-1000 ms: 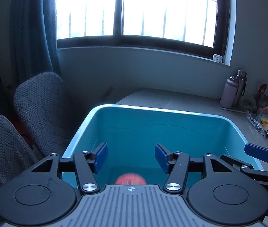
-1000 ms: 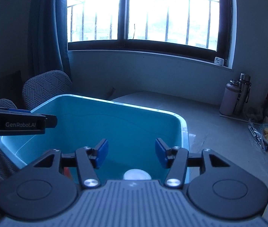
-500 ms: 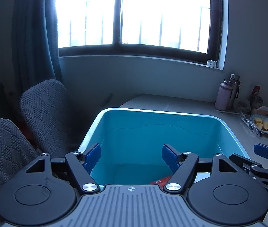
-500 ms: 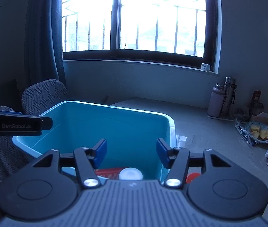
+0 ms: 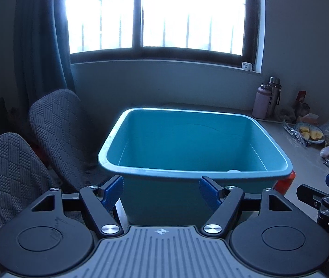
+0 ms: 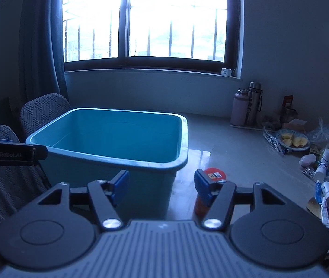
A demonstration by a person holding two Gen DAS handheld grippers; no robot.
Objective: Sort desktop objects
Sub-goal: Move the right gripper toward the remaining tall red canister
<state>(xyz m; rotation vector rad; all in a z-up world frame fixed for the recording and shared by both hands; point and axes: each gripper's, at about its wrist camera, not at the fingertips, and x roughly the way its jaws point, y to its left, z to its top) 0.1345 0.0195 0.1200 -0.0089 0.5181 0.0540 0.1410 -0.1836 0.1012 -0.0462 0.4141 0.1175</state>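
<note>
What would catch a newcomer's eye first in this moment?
The teal bin sits in the middle of the table, below the bright window. A red-lidded jar stands just off the bin's right corner, and a clutter of bottles crowds the table's right edge.

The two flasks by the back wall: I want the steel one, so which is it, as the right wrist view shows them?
The steel flask is the right-hand, taller one, silvery with a dark strap. The pink flask beside it is shorter and matte.
</note>
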